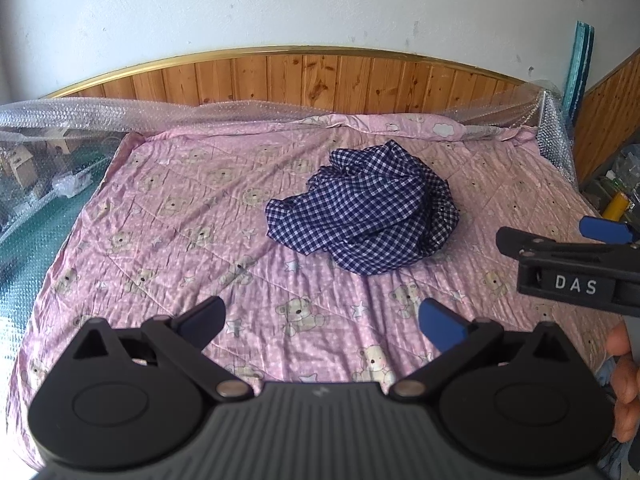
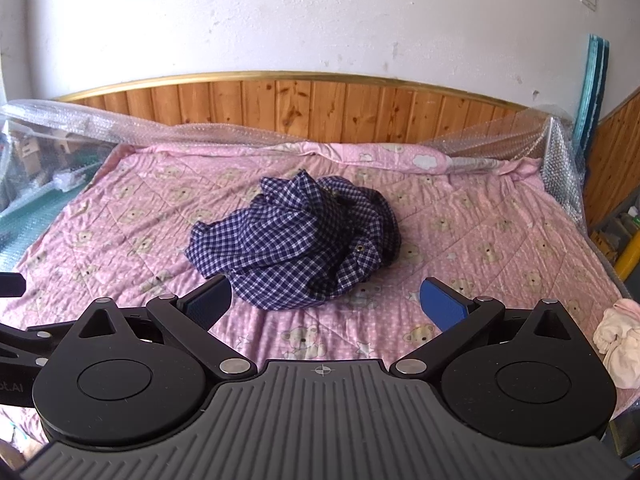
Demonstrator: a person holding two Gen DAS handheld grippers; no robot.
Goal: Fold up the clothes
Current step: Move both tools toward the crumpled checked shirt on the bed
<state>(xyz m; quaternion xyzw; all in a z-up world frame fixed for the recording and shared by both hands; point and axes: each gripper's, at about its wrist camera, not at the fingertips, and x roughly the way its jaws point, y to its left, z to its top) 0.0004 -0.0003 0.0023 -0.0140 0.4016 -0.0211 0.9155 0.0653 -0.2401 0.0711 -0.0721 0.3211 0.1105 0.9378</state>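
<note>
Left gripper [image 1: 322, 320]: fingers spread, nothing between them. Right gripper [image 2: 324, 304]: fingers likewise spread and empty. Crumpled navy-and-white checked cotton garment [image 2: 294, 240] lies heaped mid-bed on the pink bear-print quilt [image 1: 160, 216], unfolded. It sits just beyond the right fingers, slightly left of centre; from the left gripper, farther off and to the right. Heap shows no clear long axis. Right gripper judged nearer.

— Where does the shirt [image 2: 294, 240] lie?
— On the quilt [image 2: 480, 240], near its middle. The headboard [image 2: 320, 108] stands behind it.
— And the small cloth [image 2: 618, 344]?
— At the quilt's right edge.
</note>
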